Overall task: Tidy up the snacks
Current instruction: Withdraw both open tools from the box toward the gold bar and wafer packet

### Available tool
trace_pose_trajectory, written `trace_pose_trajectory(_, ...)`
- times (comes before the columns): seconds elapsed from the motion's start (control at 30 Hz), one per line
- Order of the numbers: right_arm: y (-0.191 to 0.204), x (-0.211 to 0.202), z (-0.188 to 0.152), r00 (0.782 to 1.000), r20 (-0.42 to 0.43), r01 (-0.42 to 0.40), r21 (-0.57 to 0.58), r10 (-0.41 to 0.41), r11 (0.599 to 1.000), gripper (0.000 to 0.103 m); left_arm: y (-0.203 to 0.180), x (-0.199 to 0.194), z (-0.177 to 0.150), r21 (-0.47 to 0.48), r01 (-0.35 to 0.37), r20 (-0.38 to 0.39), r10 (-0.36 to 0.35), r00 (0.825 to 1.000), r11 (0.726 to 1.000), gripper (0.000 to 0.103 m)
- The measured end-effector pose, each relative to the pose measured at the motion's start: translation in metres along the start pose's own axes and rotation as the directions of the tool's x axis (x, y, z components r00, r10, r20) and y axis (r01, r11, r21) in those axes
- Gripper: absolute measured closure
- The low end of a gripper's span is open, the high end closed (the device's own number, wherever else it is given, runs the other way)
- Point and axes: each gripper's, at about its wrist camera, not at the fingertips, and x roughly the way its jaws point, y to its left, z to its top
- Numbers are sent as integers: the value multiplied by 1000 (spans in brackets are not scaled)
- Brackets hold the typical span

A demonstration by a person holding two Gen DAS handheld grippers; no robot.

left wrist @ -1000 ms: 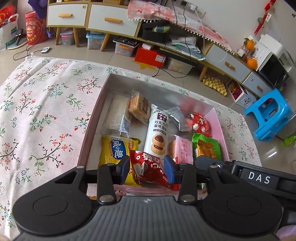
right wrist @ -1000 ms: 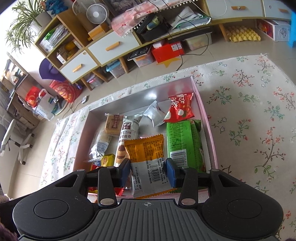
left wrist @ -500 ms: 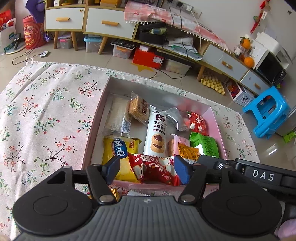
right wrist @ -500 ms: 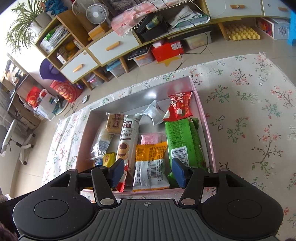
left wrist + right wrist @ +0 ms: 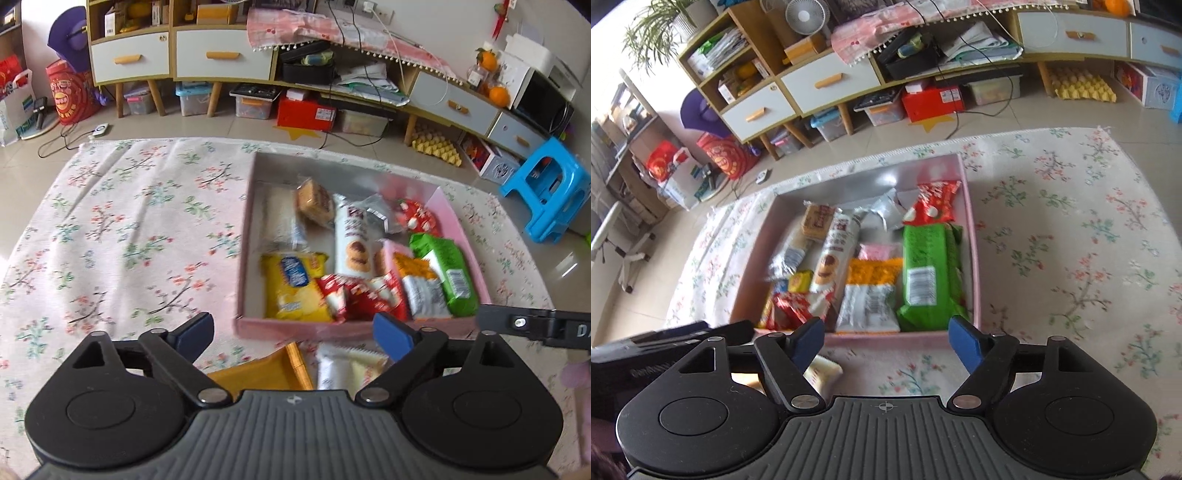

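Note:
A pink box (image 5: pixel 454 218) (image 5: pixel 973 236) on the floral cloth holds several snack packs. A red pack (image 5: pixel 365 295) and a yellow pack (image 5: pixel 295 291) lie at its near edge, and an orange pack (image 5: pixel 873 291) lies beside a green pack (image 5: pixel 929 273). My left gripper (image 5: pixel 293 334) is open and empty, just short of the box's near wall. My right gripper (image 5: pixel 886 341) is open and empty, also just short of that wall. A white pack (image 5: pixel 351 367) (image 5: pixel 823 373) and a yellow-orange item (image 5: pixel 266 369) lie on the cloth under the grippers.
The floral cloth (image 5: pixel 129 229) covers the table to the left and right (image 5: pixel 1071 240) of the box. The right gripper's body (image 5: pixel 535 326) shows at the left view's right edge. Cabinets, storage boxes and a blue stool (image 5: pixel 546 192) stand on the floor beyond.
Both grippers opened, let go of the red pack and the orange pack inside the box, and drew back toward me. Both packs now lie in the box.

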Motion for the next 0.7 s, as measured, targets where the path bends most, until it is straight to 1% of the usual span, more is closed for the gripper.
trace_pose_trajectory(0.23, -9, -2, -13, 997, -44, 56, -14, -57, 998, 23, 15, -5, -14, 67, -69, -19, 70, 997, 995, 7)
trace_pose_trajectory(0.43, -8, 1, -24, 992, -91, 83, -29, -85, 996, 22, 30, -7, -25, 114, -94, -37, 99, 994, 989, 5)
trace_pose_trajectory(0.57, -1, 5, -31, 990, -115, 73, -38, -77, 997, 22, 36, -5, -32, 161, -92, -42, 100, 994, 983, 5)
trace_pose_trajectory(0.7, 13, 11, -37, 988, -131, 70, -74, -79, 995, 22, 39, -3, -38, 238, -64, -12, 69, 998, 969, 5)
